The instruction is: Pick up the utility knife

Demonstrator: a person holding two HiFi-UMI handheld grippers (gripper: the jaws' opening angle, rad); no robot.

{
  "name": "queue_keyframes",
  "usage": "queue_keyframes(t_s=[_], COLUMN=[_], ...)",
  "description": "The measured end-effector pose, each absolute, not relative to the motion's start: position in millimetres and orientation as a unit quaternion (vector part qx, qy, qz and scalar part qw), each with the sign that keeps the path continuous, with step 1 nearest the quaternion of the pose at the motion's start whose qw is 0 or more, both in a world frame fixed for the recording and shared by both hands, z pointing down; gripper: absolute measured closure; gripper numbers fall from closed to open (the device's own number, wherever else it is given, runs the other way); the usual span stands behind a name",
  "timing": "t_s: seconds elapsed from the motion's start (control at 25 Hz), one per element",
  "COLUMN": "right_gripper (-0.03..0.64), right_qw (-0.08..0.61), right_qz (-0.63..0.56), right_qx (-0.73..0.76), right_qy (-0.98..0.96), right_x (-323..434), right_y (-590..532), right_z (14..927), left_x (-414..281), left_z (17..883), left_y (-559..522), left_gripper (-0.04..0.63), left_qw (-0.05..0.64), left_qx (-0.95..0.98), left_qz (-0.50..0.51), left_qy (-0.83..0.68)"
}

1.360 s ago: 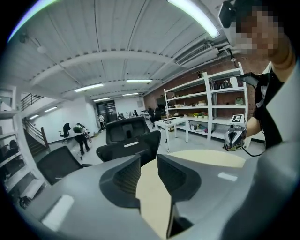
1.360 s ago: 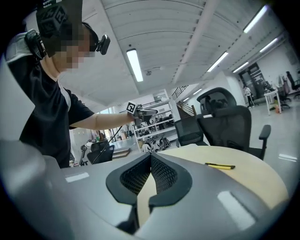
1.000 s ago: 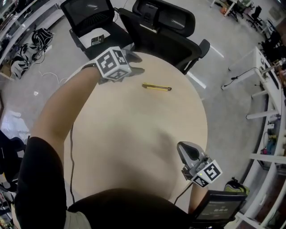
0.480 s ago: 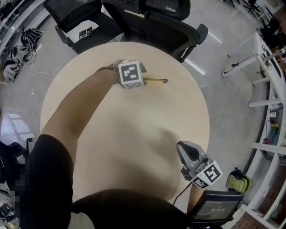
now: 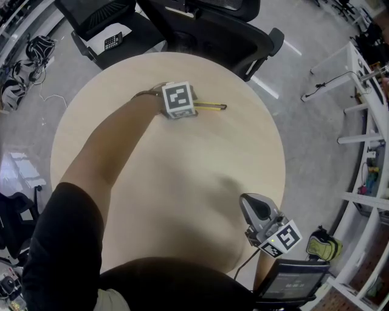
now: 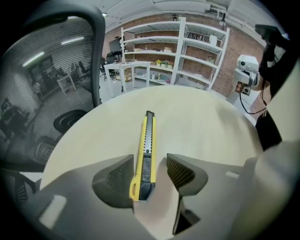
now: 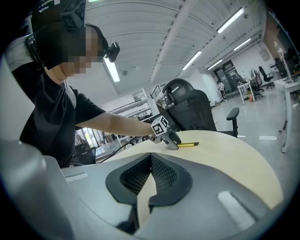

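The yellow and black utility knife (image 5: 214, 107) lies flat on the far side of the round beige table (image 5: 152, 182). My left gripper (image 5: 197, 109) points down over the knife's near end. In the left gripper view the knife (image 6: 146, 150) runs away from me, and its black butt sits between the pads of the left gripper (image 6: 149, 173). The jaws are opening; a gap shows on the right side, and the left pad is close beside the knife. My right gripper (image 5: 248, 200) hovers over the table's near right edge, shut with nothing in it (image 7: 150, 171). From there the knife (image 7: 187, 145) shows far off.
Two black office chairs (image 5: 206, 24) (image 5: 97, 18) stand just beyond the table's far edge; one seat carries a dark calculator (image 5: 112, 41). White desks (image 5: 358, 73) line the right side. A bag (image 5: 320, 246) lies on the floor at the lower right.
My left gripper has come down and to the right from the table's far left edge until its jaws straddle the knife's near end. The right gripper has stayed almost in place.
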State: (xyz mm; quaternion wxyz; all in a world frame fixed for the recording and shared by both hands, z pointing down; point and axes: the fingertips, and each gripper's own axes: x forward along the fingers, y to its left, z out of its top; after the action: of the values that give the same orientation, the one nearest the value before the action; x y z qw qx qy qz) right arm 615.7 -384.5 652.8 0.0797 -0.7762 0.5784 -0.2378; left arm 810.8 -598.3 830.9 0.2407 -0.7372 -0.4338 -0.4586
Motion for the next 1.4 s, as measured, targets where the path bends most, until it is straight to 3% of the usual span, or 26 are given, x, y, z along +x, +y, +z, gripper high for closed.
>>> queue_keyframes(t_s=[0.16, 0.24, 0.72, 1.0, 1.4], right_gripper=[0.601, 0.601, 0.601, 0.601, 0.601], right_qw=[0.080, 0.083, 0.081, 0.074, 0.061], right_qz=[-0.240, -0.241, -0.232, -0.208, -0.165], right_qx=[-0.774, -0.774, -0.774, -0.765, -0.739], right_qy=[0.580, 0.580, 0.584, 0.605, 0.650], right_x=[615.4, 615.2, 610.6, 597.8, 560.3], right_y=[-384.6, -384.8, -385.9, -403.2, -433.5], right_z=[654.2, 654.6, 642.9, 612.3, 554.4], left_x=[813.0, 815.1, 815.4, 808.5, 746.3], left_z=[829.3, 828.5, 804.4, 724.6, 596.3], left_y=[-599.8, -600.1, -603.0, -631.0, -679.6], left_gripper=[0.378, 0.477, 0.483, 0.483, 0.483], left_qw=[0.216, 0.212, 0.217, 0.211, 0.232], left_qx=[-0.747, -0.752, -0.776, -0.819, -0.855], left_qz=[-0.458, -0.455, -0.431, -0.390, -0.349], left_qy=[-0.432, -0.426, -0.405, -0.364, -0.304])
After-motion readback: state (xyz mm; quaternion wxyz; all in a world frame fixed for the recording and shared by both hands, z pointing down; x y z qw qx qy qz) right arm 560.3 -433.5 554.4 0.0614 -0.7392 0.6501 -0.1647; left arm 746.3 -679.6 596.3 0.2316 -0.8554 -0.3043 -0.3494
